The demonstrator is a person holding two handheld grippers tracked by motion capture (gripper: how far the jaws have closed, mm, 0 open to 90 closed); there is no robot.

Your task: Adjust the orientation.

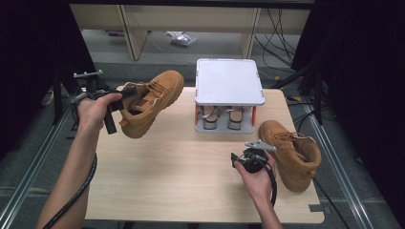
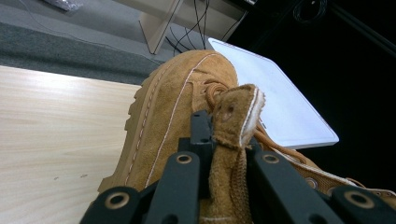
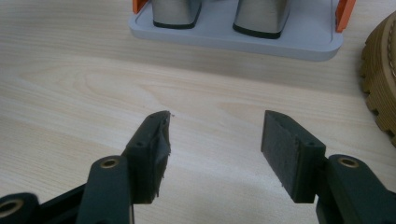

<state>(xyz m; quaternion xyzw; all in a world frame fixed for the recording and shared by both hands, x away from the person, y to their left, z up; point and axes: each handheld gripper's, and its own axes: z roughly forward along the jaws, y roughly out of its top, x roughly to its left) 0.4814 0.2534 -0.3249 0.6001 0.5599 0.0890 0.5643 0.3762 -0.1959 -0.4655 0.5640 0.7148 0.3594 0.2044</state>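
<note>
A tan suede boot (image 1: pixel 150 102) hangs in the air over the table's left side, toe pointing away and to the right. My left gripper (image 1: pixel 125 94) is shut on its collar; in the left gripper view the boot's tongue (image 2: pixel 236 126) is pinched between the black jaws. A second tan boot (image 1: pixel 292 152) lies on the table at the right. My right gripper (image 1: pixel 239 160) rests low just left of that boot, open, with bare table between its fingertips (image 3: pixel 290 154).
A small grey shoe rack (image 1: pixel 229 81) with a white top and orange posts stands at the table's (image 1: pixel 181 176) far middle, two shoes inside it. In the right gripper view its base (image 3: pixel 243 39) lies ahead and the boot's ribbed sole (image 3: pixel 380 93) at the right.
</note>
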